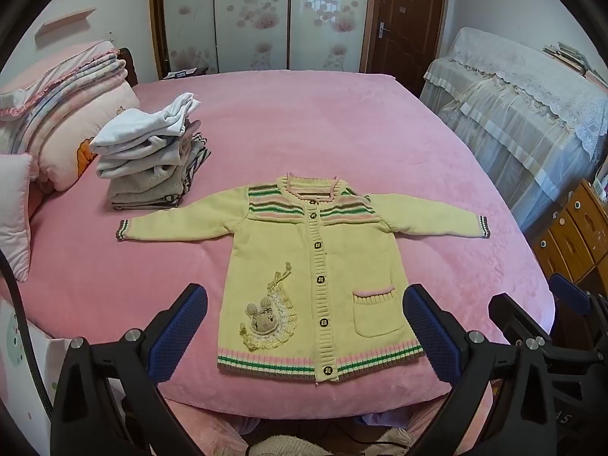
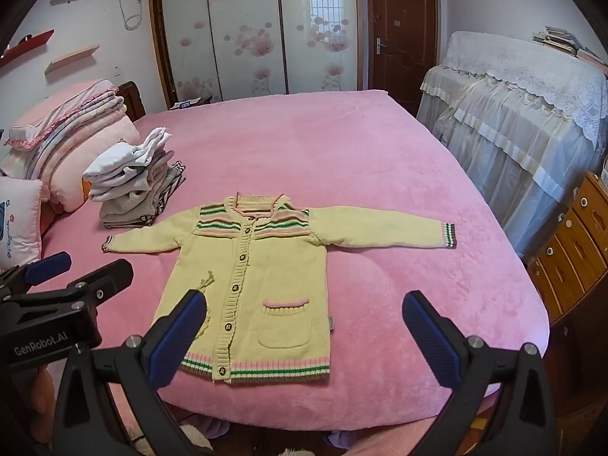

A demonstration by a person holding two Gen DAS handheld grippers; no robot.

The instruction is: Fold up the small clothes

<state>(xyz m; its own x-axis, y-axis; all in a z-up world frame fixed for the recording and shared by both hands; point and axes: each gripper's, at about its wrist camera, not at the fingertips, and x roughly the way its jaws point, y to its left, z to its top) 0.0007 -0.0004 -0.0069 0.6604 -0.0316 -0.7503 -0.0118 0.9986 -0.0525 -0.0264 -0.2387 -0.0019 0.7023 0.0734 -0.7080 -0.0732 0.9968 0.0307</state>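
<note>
- A small pale-yellow knitted cardigan (image 1: 315, 266) with striped pink, green and brown yoke and hem lies flat, buttoned, sleeves spread, near the front edge of the pink plush bedspread (image 1: 342, 133)
- A stack of folded white and grey clothes (image 1: 152, 155) sits beyond its left sleeve, apart from it
- The left gripper (image 1: 304, 326) hangs above the cardigan's hem, jaws wide apart, empty
- The right gripper (image 2: 304, 330) is likewise spread wide, grasping nothing
</note>
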